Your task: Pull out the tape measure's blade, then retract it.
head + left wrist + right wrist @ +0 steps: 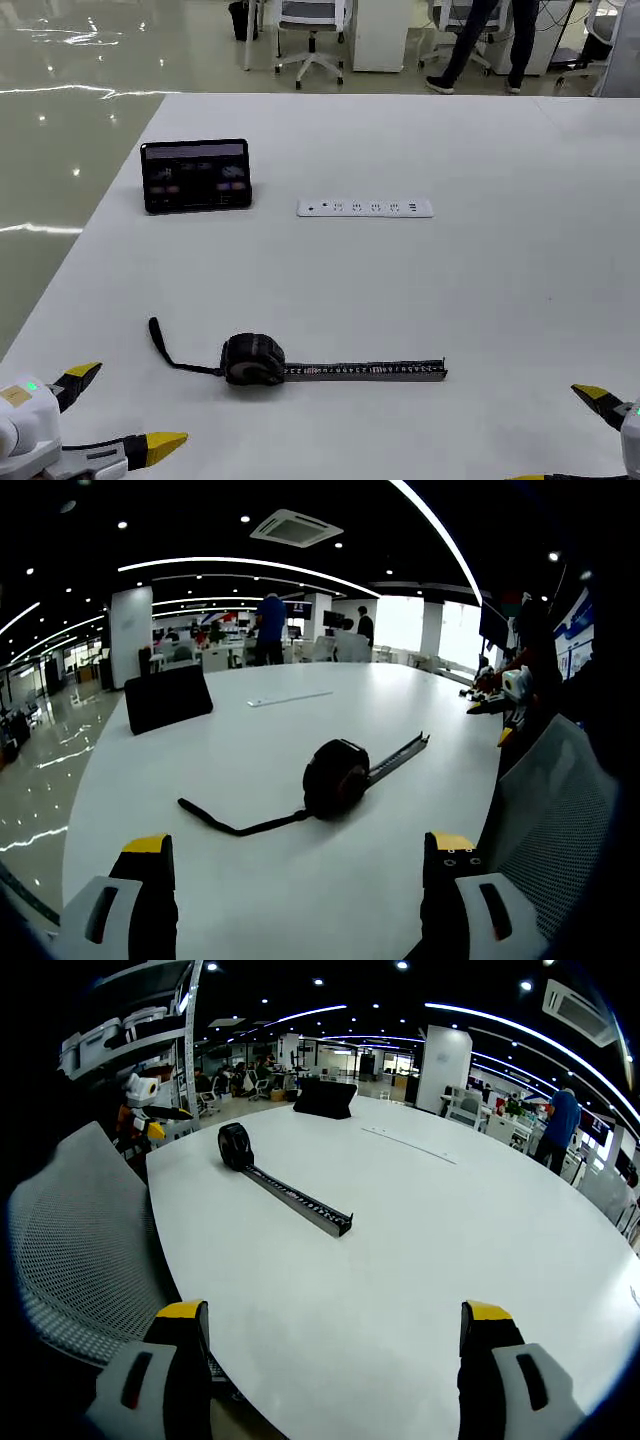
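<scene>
Black on white: found the tape measure (252,359) lying toward 6 o'clock on the table (450,280), long axis 9-to-3, blade (365,370) drawn out flat toward 3, strap (156,338) trailing toward 9. Found left gripper (125,408) at 7 and right gripper (560,437) at 5 spread wide, empty, touching nothing.

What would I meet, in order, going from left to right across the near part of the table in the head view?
The left claw → tape measure case → blade, lying pulled out → right claw.
</scene>
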Available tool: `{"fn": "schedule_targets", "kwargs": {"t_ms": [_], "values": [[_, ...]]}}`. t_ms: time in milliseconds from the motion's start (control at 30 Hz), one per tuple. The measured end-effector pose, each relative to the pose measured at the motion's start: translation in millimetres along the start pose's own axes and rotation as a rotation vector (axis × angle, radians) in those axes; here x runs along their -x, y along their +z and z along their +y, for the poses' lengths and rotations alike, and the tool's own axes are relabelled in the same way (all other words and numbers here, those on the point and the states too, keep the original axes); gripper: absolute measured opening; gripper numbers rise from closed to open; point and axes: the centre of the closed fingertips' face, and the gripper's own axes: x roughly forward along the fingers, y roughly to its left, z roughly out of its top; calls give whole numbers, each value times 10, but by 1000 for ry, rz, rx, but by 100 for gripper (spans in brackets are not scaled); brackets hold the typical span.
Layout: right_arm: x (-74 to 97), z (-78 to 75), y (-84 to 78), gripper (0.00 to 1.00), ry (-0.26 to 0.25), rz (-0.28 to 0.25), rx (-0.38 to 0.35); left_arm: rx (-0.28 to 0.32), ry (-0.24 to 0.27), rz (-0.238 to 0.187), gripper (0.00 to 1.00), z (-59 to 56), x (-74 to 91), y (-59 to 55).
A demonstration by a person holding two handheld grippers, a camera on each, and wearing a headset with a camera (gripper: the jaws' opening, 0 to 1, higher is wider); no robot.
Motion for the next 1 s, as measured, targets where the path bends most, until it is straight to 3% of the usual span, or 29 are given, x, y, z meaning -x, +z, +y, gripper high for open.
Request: {"fn": "schedule_targets", "kwargs": {"t_ms": [200,567,733,1000], "values": [[14,-18,-1,100,-1,0,3,-14,-6,9,100,-96,-5,18],[27,-14,-8,100,11,6,21,-16,-2,11,100,-121,14,43],[38,-20,-14,100,12,9,25,14,14,71,100,-120,14,-26],[35,0,-34,100,18,18,27,7,-7,65,100,-181,18,-24]]}}
